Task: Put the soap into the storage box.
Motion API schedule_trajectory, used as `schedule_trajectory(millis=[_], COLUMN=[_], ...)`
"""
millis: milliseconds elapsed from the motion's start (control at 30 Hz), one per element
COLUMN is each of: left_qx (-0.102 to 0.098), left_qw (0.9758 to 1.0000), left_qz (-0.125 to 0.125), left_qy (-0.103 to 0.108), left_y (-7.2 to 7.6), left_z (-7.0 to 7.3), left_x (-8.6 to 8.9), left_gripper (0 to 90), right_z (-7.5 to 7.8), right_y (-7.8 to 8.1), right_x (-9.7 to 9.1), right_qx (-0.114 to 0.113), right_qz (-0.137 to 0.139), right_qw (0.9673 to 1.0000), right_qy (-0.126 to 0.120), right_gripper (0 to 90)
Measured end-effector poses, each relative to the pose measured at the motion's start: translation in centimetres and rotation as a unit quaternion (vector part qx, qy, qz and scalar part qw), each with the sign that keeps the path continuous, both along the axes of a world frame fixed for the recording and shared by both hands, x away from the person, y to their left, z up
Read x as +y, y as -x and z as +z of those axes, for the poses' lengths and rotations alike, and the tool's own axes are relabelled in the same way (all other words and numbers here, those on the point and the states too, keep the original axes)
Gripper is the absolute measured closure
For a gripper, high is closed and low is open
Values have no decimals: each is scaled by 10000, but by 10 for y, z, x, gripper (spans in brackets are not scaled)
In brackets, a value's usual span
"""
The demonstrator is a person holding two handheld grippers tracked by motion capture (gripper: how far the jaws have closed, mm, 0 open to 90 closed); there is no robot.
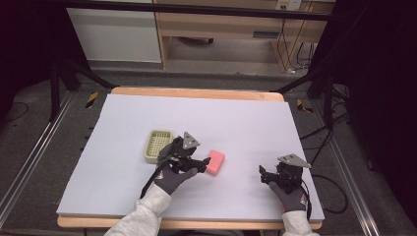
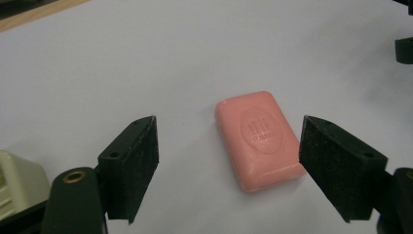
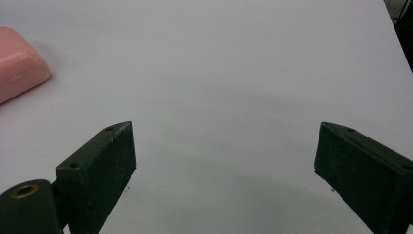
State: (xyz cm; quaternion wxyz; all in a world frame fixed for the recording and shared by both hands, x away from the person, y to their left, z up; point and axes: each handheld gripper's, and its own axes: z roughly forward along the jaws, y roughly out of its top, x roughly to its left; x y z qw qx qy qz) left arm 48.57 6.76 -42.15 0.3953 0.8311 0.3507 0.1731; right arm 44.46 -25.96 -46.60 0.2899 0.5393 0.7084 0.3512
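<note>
The pink soap bar lies flat on the tabletop, just right of the pale green soap dish. It looks solid, light and smooth — probably slippery, so I would take it across its two long sides. An oval stamp with raised letters is on its top, too small to read. The left claw is spread around the bar without touching it; the right claw is spread too, well apart.
</note>
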Motion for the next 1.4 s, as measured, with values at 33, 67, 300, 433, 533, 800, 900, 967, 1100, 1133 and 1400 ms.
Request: schedule_trajectory(millis=[33, 67, 300, 433, 533, 800, 900, 967, 1100, 1133, 1400], left_qx=[7, 18, 83, 127, 135, 203, 215, 238, 282, 279, 412], left_qw=[10000, 10000, 9999, 9998, 9996, 9991, 9990, 9990, 9986, 9986, 9977], left_qz=[-15, -27, -62, -84, -99, -83, -89, -91, -104, -110, -73], left_qy=[2, 6, -103, -148, -221, -358, -387, -380, -439, -442, -539], left_y=[0, 0, -3, -4, -5, -10, -11, -12, -14, -15, -19], left_z=[-1, -2, -8, -11, -14, -20, -21, -24, -28, -30, -38], left_x=[-2, -3, -14, -20, -25, -31, -34, -37, -44, -46, -52], left_gripper=[219, 218, 216, 211, 206, 191, 186, 185, 181, 180, 186], right_z=[0, 0, 0, 0, -1, 0, -1, 0, -1, -1, -2], right_y=[0, 0, 0, 0, 0, 0, 0, 0, 0, 0, -1], right_x=[0, 0, 0, 0, 0, 0, 0, 0, 0, 1, 0], right_qx=[4, 1, 5, 14, 21, 24, 26, 21, 47, 50, 84], right_qz=[-3, -8, -14, 0, 1, -5, -5, -1, -13, -16, -15], right_qw=[10000, 10000, 10000, 10000, 10000, 10000, 10000, 10000, 10000, 10000, 10000], right_qy=[9, 8, 3, 30, 26, 24, 26, 30, 7, 3, 11], right_gripper=[86, 86, 86, 86, 86, 86, 86, 86, 86, 86, 87])
